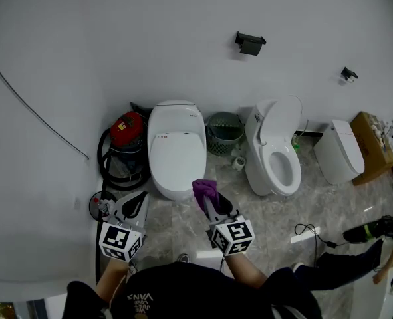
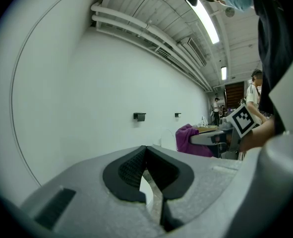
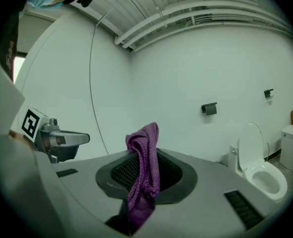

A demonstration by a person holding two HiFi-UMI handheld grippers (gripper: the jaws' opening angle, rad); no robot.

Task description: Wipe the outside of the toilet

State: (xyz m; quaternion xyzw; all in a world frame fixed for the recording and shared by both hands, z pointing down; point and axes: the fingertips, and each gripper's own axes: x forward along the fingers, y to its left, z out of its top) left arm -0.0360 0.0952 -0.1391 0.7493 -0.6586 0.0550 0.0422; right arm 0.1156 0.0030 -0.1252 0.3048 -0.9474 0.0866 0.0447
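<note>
A white toilet with its lid down [image 1: 175, 149] stands against the wall just ahead of both grippers. A second toilet [image 1: 276, 157] with its lid up stands to the right and also shows in the right gripper view [image 3: 259, 167]. My right gripper [image 1: 213, 201] is shut on a purple cloth [image 1: 205, 190], held just short of the closed toilet's front rim. The cloth [image 3: 144, 170] sticks up from between the jaws. My left gripper [image 1: 136, 201] hovers left of that toilet's front. Its pads [image 2: 136, 165] meet at the tips with nothing between them.
A red vacuum with a black hose [image 1: 126, 131] sits left of the closed toilet. A green wastebasket [image 1: 224, 133] stands between the two toilets. Further right are a white unit [image 1: 339, 151], a cardboard box [image 1: 372, 137], a floor cable [image 1: 309, 231] and a person's leg [image 1: 376, 228].
</note>
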